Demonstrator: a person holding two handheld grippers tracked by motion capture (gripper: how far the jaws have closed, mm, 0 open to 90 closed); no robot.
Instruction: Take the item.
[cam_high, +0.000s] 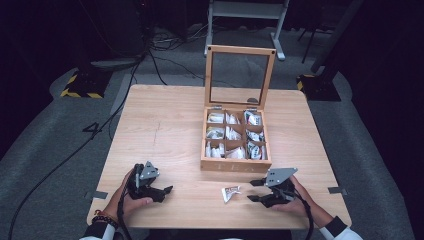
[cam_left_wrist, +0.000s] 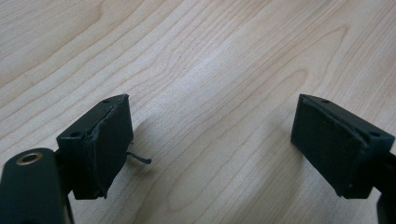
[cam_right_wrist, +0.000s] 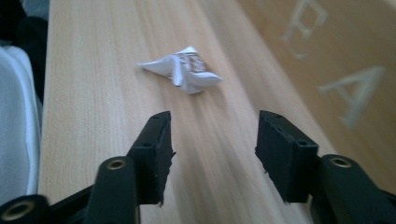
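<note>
Right gripper (cam_right_wrist: 212, 154): jaws spread, empty | crumpled sachet (cam_right_wrist: 184, 69) on table at its 12 o'clock, just beside tea box (cam_high: 235, 164) | left gripper (cam_high: 159, 190): jaws spread, empty, farther off.

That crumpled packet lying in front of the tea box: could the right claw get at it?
Probably yes: the right claw is open, and bare table separates it from the crumpled packet.
</note>
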